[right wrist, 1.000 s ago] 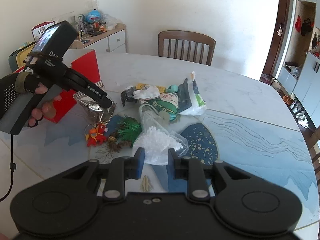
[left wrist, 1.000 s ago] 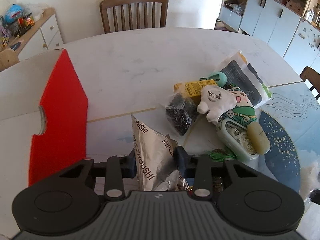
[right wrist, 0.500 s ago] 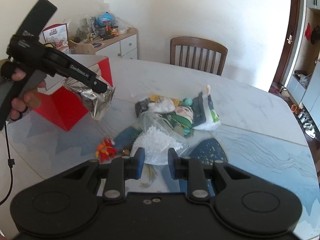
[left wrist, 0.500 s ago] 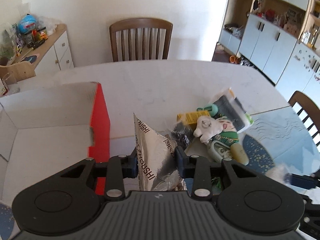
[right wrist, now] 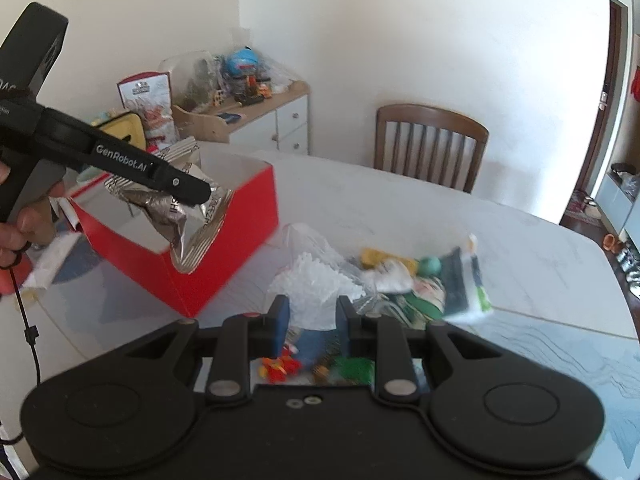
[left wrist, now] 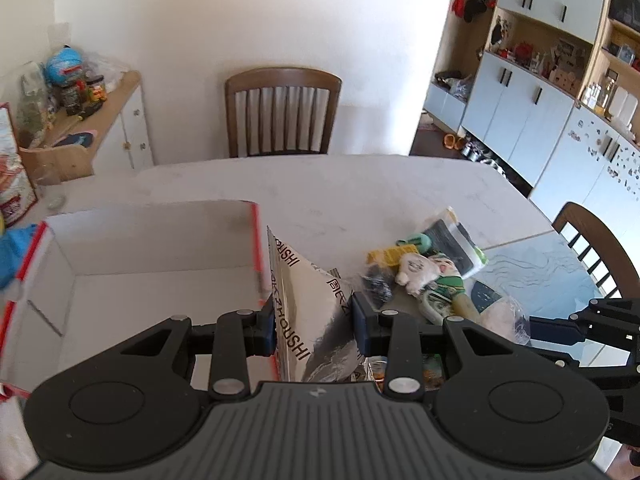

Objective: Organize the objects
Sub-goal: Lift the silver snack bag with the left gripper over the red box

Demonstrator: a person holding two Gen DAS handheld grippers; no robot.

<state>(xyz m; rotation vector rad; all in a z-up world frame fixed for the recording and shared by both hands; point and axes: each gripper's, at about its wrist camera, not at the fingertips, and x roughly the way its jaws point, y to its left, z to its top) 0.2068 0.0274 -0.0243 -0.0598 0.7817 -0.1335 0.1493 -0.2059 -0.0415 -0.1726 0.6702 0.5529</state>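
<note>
My left gripper (left wrist: 314,324) is shut on a silver foil snack bag (left wrist: 308,312) and holds it in the air by the near right rim of the open red box (left wrist: 160,248). In the right wrist view the foil bag (right wrist: 188,220) hangs over the red box (right wrist: 224,248). My right gripper (right wrist: 308,320) is shut on a clear bag of white pellets (right wrist: 316,284), lifted off the table. The pile of a plush doll (left wrist: 432,276), a yellow packet (left wrist: 386,256) and a dark pouch (left wrist: 452,236) lies to the right.
A red figure (right wrist: 280,368) and green tinsel (right wrist: 352,368) lie under my right gripper. Wooden chairs stand at the far side (left wrist: 282,112) and the right (left wrist: 596,248). A cluttered sideboard (left wrist: 80,120) stands at the left. The table (left wrist: 340,184) is pale marble.
My left gripper has lifted the foil bag up and left to the box's rim. My right gripper has raised the pellet bag off the table and moved toward the box.
</note>
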